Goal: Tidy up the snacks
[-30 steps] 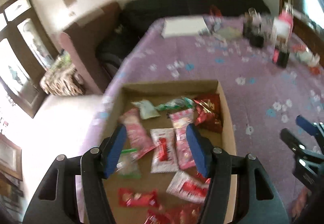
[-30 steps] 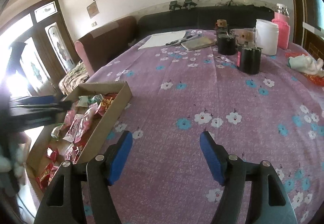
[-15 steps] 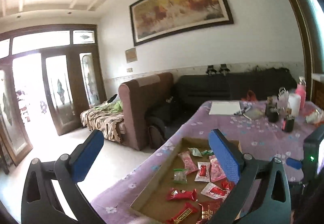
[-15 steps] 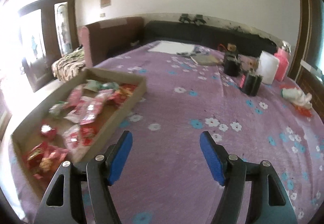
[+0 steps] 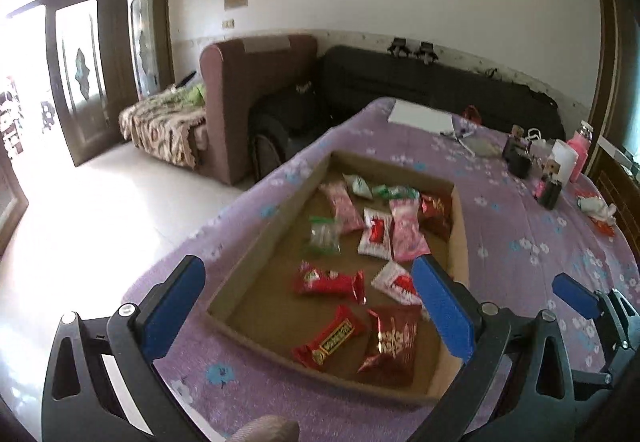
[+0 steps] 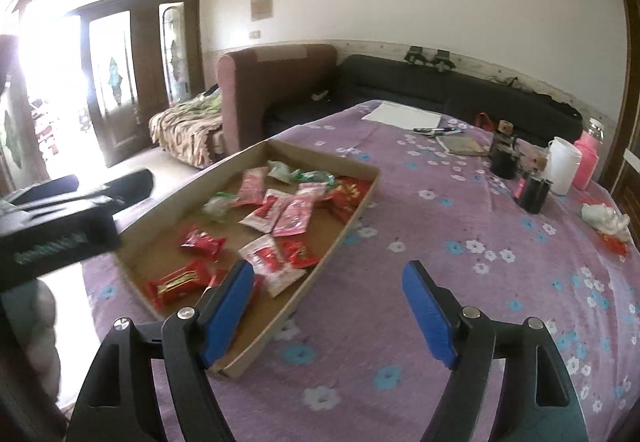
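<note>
The cardboard tray [image 5: 460,238] of snacks sits on the purple flowered cloth [image 6: 460,242] near the table's edge; wrappers lie loose on its floor, their print too blurred to read. The left gripper [image 5: 308,306] hangs over the tray's near end, jaws spread wide and empty; its right finger hides part of a white-and-red packet [image 5: 394,282]. The right gripper [image 6: 326,306] is likewise agape, gripping nothing, one finger over the tray's near corner, the other over bare cloth. Only the right view shows the white tub [image 6: 564,166] clearly and the left tool's dark blurred body; the red bar [image 5: 330,338] shows in both.
</note>
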Demonstrator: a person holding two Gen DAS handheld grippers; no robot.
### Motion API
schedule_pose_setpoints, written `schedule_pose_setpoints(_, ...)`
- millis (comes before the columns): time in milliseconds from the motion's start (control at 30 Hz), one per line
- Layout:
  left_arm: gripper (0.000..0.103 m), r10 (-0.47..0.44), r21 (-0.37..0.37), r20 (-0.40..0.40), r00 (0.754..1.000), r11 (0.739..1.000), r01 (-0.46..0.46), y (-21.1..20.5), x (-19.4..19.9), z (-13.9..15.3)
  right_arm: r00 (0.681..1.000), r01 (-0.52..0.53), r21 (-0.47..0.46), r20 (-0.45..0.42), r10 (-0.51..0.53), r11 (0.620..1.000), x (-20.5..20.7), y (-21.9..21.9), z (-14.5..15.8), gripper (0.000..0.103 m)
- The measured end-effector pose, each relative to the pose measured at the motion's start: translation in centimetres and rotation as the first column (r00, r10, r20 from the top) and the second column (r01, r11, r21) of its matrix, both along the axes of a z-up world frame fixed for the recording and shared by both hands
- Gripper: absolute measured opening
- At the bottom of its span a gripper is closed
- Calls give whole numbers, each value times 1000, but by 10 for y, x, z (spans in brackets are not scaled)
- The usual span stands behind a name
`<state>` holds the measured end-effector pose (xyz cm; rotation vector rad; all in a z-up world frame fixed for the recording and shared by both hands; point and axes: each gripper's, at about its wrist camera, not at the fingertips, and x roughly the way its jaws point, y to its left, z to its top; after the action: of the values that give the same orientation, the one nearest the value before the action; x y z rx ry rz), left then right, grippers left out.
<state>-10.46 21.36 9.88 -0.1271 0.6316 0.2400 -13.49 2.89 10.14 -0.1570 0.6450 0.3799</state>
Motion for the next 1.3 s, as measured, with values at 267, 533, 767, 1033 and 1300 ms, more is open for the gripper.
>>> schedule_pose_setpoints(267, 103, -14, -72, -62, 998, 997, 9, 8, 3, -18, 999, -16, -33, -41, 14, 999, 1, 15, -12, 79)
schedule_pose_setpoints(533, 103, -35, -157, -119, 992, 987, 16, 19, 12, -34, 998, -37, -60, -57, 33, 998, 3, 25, -18, 79)
schedule_pose_setpoints(767, 103, -46, -191, -159, 986, 981, 15, 23, 18, -44, 996, -57, -77, -76, 51, 995, 4, 34, -26, 79)
schedule_pose_setpoints(1033, 103, -48, -195, -178, 983, 981, 12, 22, 22, -48, 995, -57, -73, -90, 50, 996, 9, 33, -30, 79)
schedule_pose_setpoints(1300, 103, -24, -200, -192, 981, 980, -15, 28, 25, -49, 992, -91, -76, -97, 84, 993, 7, 38, -32, 79)
